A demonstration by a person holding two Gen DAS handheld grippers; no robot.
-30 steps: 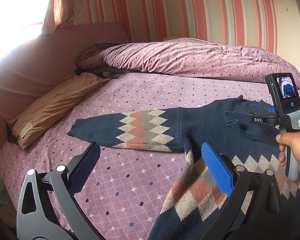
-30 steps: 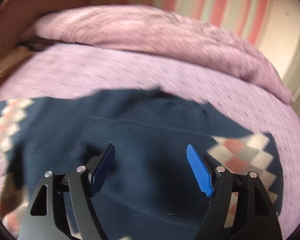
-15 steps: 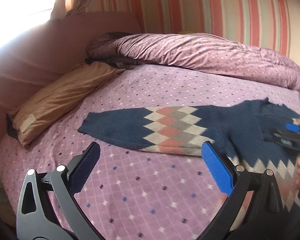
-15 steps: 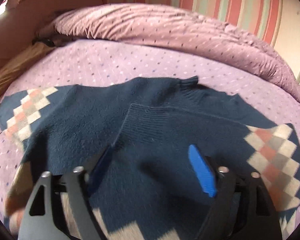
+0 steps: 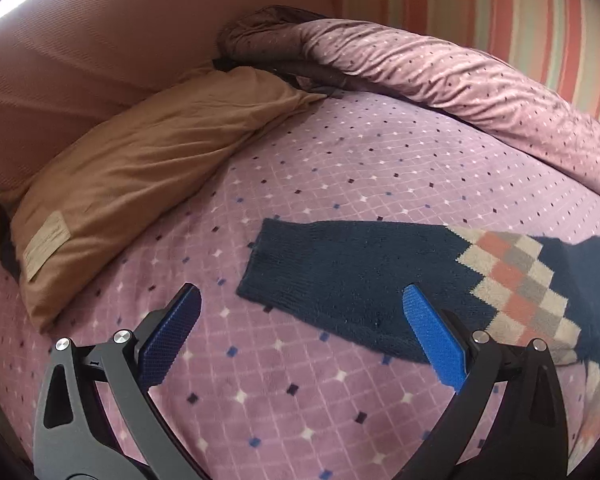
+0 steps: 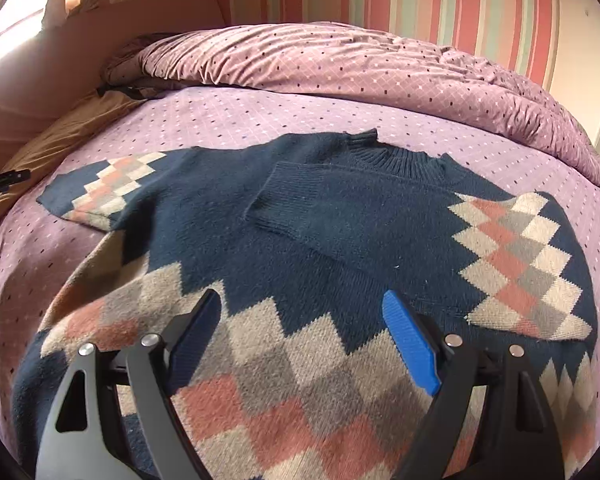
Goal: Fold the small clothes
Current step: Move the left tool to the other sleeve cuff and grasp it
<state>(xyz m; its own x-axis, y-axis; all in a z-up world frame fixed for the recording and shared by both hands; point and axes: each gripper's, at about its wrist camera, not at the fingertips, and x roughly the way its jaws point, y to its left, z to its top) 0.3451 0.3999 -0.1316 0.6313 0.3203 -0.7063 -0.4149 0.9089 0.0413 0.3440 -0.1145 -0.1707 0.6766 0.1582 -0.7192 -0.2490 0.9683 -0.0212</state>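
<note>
A navy knit sweater [image 6: 228, 240] with pink, grey and cream diamonds lies flat on the bed. Its right sleeve [image 6: 340, 216] is folded across the chest; its left sleeve [image 5: 352, 280] stretches out straight to the left. My left gripper [image 5: 300, 300] hangs open just above that sleeve's cuff, nothing between its blue pads. My right gripper [image 6: 304, 304] stands open over the sweater's lower body, holding nothing. At the far left edge of the right wrist view a dark part of the left gripper's handle [image 6: 4, 180] shows.
A purple diamond-patterned bedspread [image 5: 320, 160] covers the mattress. A tan pillow [image 5: 132, 168] lies at the left by the pink headboard [image 5: 100, 52]. A bunched purple duvet [image 6: 340, 64] runs along the far side below a striped wall.
My left gripper has swung left from the sweater's body out to the left sleeve's cuff. My right gripper has drawn back from the chest toward the hem, leaving the right sleeve folded.
</note>
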